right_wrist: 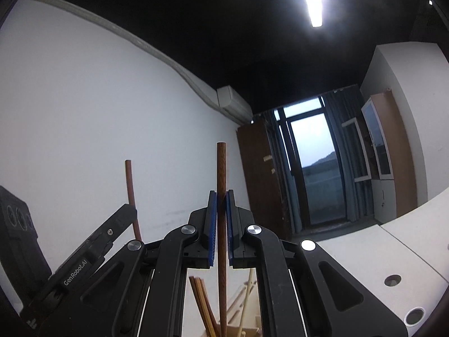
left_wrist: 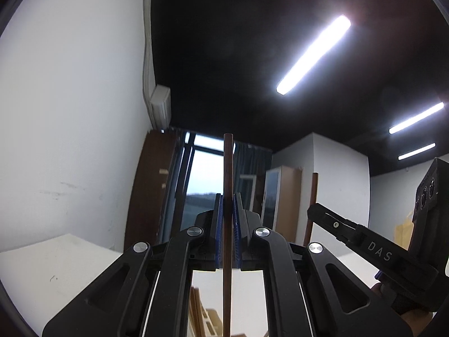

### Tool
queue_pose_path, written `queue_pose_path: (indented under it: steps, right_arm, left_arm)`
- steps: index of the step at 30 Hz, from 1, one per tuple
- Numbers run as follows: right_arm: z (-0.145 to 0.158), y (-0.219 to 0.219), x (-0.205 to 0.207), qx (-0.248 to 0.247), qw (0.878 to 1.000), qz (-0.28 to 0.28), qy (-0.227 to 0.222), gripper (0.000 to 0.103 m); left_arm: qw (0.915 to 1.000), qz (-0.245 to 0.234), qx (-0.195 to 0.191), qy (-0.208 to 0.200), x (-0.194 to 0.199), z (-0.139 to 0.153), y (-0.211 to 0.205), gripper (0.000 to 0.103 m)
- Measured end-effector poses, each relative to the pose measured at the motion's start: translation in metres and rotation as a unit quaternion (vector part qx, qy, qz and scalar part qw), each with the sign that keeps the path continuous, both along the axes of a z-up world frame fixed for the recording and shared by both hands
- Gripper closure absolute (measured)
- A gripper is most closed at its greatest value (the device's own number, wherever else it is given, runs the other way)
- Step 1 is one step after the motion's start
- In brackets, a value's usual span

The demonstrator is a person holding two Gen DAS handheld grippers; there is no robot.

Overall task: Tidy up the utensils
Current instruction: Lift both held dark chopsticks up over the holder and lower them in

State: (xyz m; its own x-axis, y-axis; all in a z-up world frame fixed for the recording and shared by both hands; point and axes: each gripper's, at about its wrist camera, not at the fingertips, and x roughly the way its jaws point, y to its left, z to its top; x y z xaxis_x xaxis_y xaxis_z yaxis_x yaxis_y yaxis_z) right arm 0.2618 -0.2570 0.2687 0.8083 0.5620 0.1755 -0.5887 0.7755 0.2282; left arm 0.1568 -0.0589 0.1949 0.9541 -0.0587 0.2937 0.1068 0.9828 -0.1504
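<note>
Plain white wall point(right_wrist: 92, 118) at left; black ceiling point(left_wrist: 224, 42) bearing long fluorescent strip lights point(left_wrist: 314, 54); far tall window point(right_wrist: 314, 168) with grey-blue curtains point(right_wrist: 346, 154); white wall-mounted air conditioner point(right_wrist: 234, 102).

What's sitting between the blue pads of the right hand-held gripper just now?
A brown wooden stick, upright and clamped by the right hand-held gripper, as the right wrist view shows.

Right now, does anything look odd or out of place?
Nothing damaged or spilled. The left gripper and right gripper each clamp one brown chopstick upright, pointing toward the ceiling.
</note>
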Motion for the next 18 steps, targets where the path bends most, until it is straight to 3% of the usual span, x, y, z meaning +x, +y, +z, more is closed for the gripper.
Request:
queue_pose_path:
  steps: [5, 13, 18]
  right_arm:
    - [-0.001, 0.005, 0.006, 0.009, 1.0, -0.002, -0.015, 0.096]
    - [-0.016, 0.026, 0.022, -0.022, 1.0, -0.003, 0.0, 0.096]
    - [-0.023, 0.036, 0.027, -0.045, 0.999, 0.0, 0.01, 0.096]
  left_arm:
    - [0.9997, 0.013, -0.014, -0.018, 0.007, -0.003, 0.0, 0.097]
    - [0.9997, 0.012, -0.017, 0.014, 0.037, -0.013, -0.002, 0.097]
    - [0.9997, 0.019, -0.015, 0.007, 0.035, -0.016, -0.001, 0.097]
